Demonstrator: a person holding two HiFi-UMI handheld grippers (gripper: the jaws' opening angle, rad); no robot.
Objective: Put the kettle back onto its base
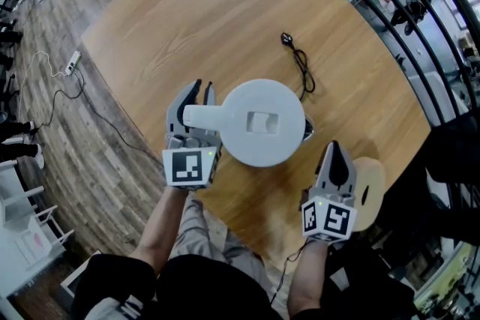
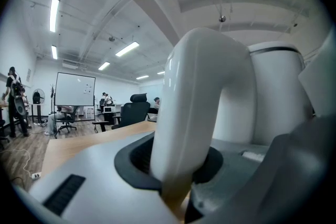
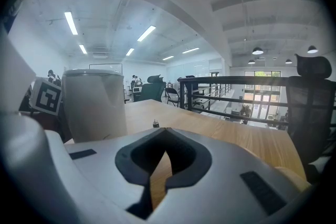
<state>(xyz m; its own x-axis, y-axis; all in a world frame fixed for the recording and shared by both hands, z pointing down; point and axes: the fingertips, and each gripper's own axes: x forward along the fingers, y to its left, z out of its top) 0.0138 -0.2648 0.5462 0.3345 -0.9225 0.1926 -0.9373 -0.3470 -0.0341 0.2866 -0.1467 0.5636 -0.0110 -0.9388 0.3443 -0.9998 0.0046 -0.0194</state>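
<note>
A white kettle stands near the front of the round wooden table, seen from above with its lid up. A dark sliver of its base shows under the right rim; whether the kettle is seated on it I cannot tell. My left gripper is shut on the kettle's handle. In the left gripper view the handle fills the jaws, with the body behind it. My right gripper is shut and empty, right of the kettle.
The black cord runs from the kettle's far side to a plug lying on the table. A light wooden seat sits by the table's right front edge. A black railing runs behind. A power strip lies on the floor at left.
</note>
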